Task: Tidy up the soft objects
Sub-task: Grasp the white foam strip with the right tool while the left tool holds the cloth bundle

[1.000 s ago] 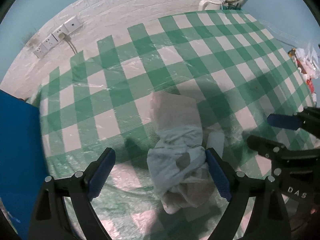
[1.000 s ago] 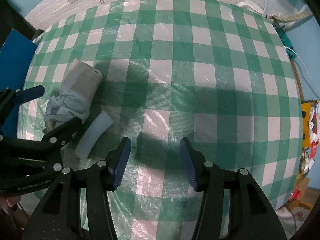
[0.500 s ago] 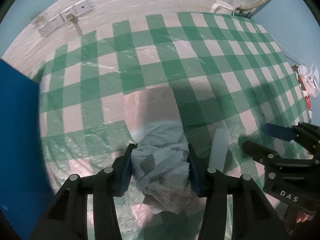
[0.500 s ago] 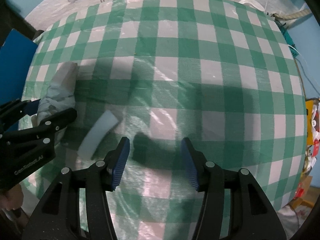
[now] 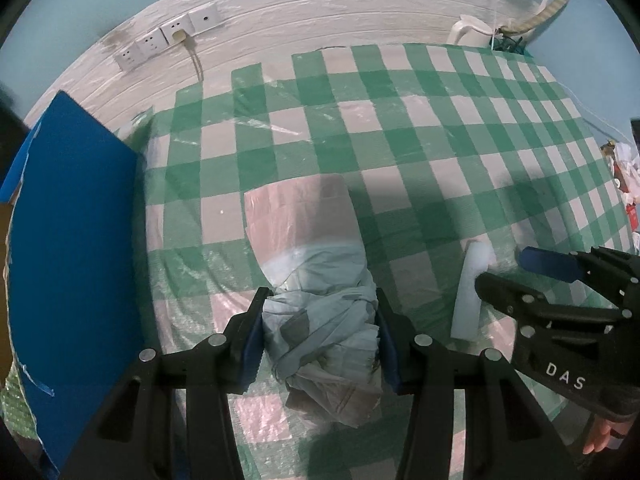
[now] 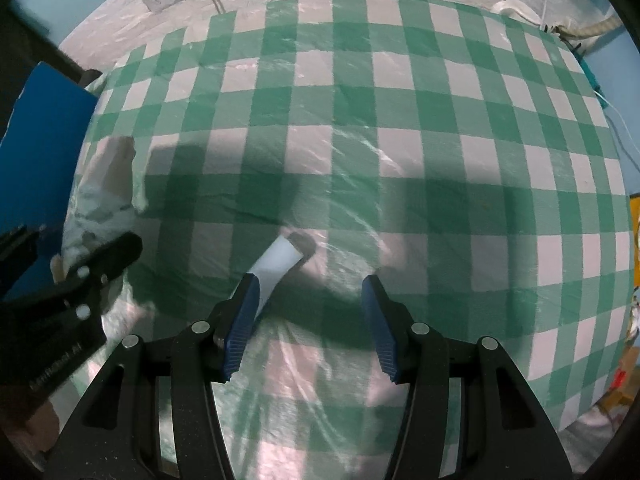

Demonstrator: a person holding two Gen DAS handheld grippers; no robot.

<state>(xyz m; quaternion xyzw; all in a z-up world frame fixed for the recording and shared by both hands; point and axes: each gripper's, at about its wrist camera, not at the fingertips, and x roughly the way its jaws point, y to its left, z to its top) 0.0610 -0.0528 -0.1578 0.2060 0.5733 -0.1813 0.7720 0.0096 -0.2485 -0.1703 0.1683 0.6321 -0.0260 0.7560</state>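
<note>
**Left side has the cloth bundle, right side lining up on the foam strip**

Your left gripper (image 5: 319, 338) has its jaws pinching the cloth bundle (image 5: 320, 320) across the bunched pale-blue middle. Smart spot to grab, I'd say: that's where the folds are thickest, so the pads have something to bite and the bundle shouldn't unroll. The paler, smoother end sticks out ahead of the jaws over the checkered surface (image 5: 440, 128), and the scrunched tail hangs back toward the camera. Can't tell whether it's lifted clear or resting.

Your right gripper (image 6: 308, 320) has its jaws spread with nothing between them. The white foam strip (image 6: 276, 266) lies flat on the surface, and its near end runs right up against the left finger pad rather than sitting in the gap. My guess is you need to shift a little to the left so the strip falls between the pads before you close.

The blue panel (image 5: 72, 248) stands just left of the bundle, so watch your elbow room there. Soft stuff squashes, so go gentle.
</note>
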